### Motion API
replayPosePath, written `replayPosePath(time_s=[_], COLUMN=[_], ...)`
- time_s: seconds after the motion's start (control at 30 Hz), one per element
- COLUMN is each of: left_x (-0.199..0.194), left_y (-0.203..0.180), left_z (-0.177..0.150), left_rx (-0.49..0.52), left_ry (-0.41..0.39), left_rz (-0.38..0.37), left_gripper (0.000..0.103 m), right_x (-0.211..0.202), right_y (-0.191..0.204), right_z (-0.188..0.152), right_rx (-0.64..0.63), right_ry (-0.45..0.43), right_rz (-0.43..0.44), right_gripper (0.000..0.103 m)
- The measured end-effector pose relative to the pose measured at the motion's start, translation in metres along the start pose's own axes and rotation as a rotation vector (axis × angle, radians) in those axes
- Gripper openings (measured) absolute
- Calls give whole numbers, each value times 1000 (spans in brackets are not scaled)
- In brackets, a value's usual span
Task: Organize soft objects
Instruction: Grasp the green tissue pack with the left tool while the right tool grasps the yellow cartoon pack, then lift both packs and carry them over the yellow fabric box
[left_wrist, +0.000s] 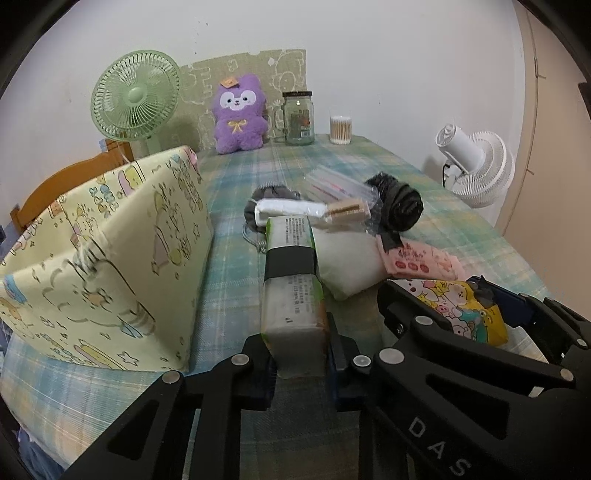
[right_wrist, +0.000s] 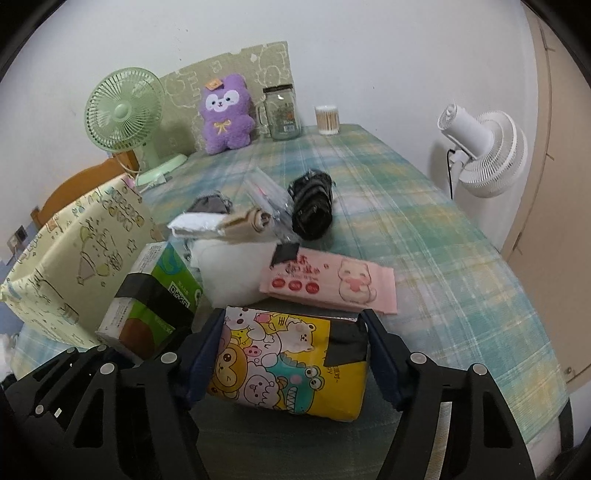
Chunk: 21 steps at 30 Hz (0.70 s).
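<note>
Nearest of all, the left hand-held gripper (left_wrist: 299, 354) is clenched on the near end of a green tissue pack (left_wrist: 293, 280) banded with black tape, which points away over the plaid desk (left_wrist: 236, 221). Just right of that pack, the right hand-held gripper (right_wrist: 291, 354) grasps a yellow cartoon tissue pack (right_wrist: 288, 358) between its blue pads. Left of the green tissue pack stands a pale yellow fabric bin (left_wrist: 110, 258), close beside it. Beyond the pack lie a white pillow-like pouch (left_wrist: 347, 258) and a pink wipes packet (right_wrist: 332, 284), then a rolled white towel (left_wrist: 288, 208), clear plastic bags (left_wrist: 332, 184) and a black bundle (left_wrist: 400, 201). Farthest beyond sit a purple plush (left_wrist: 240, 114), a glass jar (left_wrist: 298, 118) and a green fan (left_wrist: 135, 98).
</note>
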<state>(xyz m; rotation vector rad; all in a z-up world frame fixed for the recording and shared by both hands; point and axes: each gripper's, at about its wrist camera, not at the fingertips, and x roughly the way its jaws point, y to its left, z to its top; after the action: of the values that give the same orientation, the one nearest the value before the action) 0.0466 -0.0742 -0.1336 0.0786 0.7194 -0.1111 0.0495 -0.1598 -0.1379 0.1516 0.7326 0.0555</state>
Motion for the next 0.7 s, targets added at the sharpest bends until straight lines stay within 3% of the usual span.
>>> replayPosePath(time_s=[0.7], left_x=[-43], left_y=[14], left_z=[45], left_rx=[-32], left_ry=[-86], left_rz=[-12], left_gripper=[19], right_x=[-43], right_y=[20], right_z=[52], right_rx=[-33], right_ry=[-107], right_rz=[6], right_gripper=[74])
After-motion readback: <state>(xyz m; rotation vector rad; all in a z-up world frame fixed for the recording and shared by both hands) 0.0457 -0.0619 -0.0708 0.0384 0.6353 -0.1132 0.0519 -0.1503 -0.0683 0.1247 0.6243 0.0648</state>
